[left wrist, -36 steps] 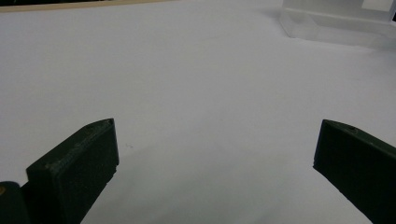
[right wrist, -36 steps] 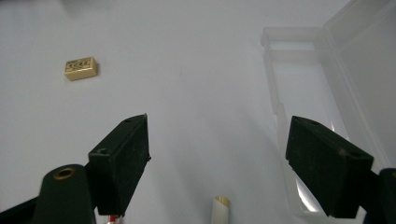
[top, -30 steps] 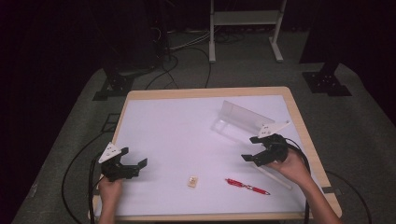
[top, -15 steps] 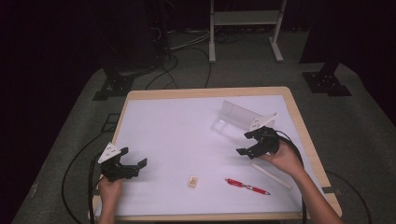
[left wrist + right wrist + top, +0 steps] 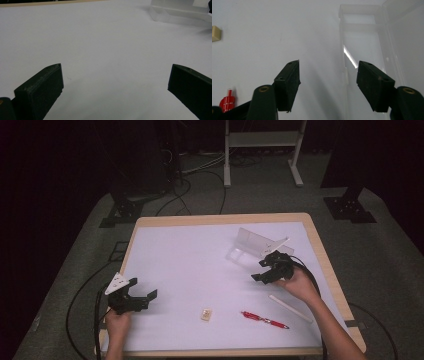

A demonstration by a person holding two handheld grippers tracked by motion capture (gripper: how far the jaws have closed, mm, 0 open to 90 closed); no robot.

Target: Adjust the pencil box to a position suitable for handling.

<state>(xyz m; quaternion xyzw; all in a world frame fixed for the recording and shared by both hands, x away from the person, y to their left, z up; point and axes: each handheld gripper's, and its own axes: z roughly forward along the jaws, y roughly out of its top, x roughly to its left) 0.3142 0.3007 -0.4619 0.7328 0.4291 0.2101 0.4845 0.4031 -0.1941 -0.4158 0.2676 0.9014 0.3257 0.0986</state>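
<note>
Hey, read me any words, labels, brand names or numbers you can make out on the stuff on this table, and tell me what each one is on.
No text can be read anywhere.
Red pen: any print on it is too small to tell.
Small tan block: any marking is too blurred to tell.
Clear plastic case: no label seen.
White stick: plain.

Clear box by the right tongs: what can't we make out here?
- Clear box: high view too small to tell contents; right gripper view cuts it off at the edges.
- Red pen: right gripper view, cut by the tongs' arm.
- Tan block: high view, too small to identify.
</note>
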